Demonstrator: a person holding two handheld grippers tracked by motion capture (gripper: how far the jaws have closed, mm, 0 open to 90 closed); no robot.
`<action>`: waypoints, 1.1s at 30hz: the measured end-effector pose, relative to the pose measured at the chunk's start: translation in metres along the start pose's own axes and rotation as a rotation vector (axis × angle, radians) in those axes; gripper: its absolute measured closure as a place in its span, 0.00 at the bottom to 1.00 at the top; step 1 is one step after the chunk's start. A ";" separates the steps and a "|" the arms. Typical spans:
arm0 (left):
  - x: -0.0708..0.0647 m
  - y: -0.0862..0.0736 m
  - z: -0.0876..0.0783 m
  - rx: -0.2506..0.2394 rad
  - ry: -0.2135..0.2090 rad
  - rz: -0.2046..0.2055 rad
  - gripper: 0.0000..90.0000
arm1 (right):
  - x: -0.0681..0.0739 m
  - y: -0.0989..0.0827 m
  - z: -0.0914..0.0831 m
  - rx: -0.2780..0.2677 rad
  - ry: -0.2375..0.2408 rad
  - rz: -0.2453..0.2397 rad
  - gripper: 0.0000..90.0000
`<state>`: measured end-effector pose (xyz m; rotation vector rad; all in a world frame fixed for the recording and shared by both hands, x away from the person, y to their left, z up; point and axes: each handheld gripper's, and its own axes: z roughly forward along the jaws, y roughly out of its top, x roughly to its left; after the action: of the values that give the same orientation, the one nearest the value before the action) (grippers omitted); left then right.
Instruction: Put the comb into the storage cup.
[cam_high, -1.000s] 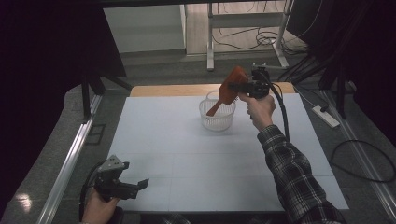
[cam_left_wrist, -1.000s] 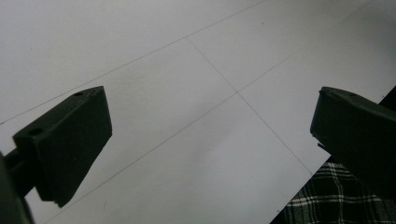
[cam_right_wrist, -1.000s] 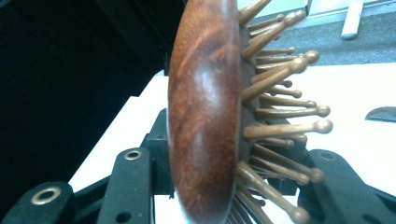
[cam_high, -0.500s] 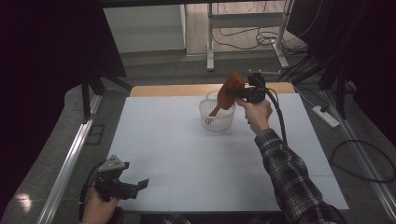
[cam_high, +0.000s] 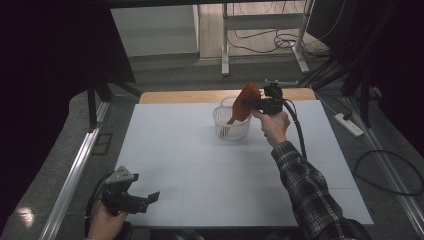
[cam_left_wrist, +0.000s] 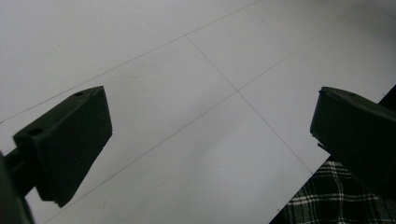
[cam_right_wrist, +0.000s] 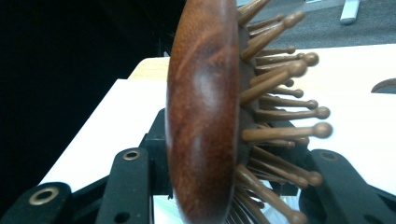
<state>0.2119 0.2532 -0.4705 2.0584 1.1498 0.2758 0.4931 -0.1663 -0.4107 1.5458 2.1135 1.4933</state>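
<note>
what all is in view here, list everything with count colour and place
hairbrush: one, reddish-brown wood with wooden pins, head clamped in the right hand-held gripper, handle angled down into the basket
basket: one, white see-through plastic, far middle of the table
table: one, white top with thin seam lines, wooden strip along the far edge
power strip: one, white, on the floor right of the table
cables: several, black, on the floor at right and behind the table
left hand-held gripper: one, black, near left corner of the table, jaws open over bare table
right hand-held gripper: one, black, above the basket, shut on the hairbrush
sleeve: one, dark plaid, right forearm
</note>
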 end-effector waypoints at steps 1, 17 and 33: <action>0.000 0.000 0.000 0.000 0.000 0.000 0.00 | 0.000 0.000 0.000 0.000 0.000 0.000 0.58; -0.001 0.001 0.001 0.013 0.001 0.010 0.00 | -0.011 -0.009 -0.001 -0.006 -0.004 0.036 0.51; -0.001 0.001 0.002 0.018 0.001 0.011 0.00 | -0.014 -0.015 0.001 -0.005 -0.096 -0.046 0.36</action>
<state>0.2129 0.2511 -0.4707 2.0809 1.1461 0.2732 0.4906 -0.1762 -0.4282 1.5236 2.0769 1.3798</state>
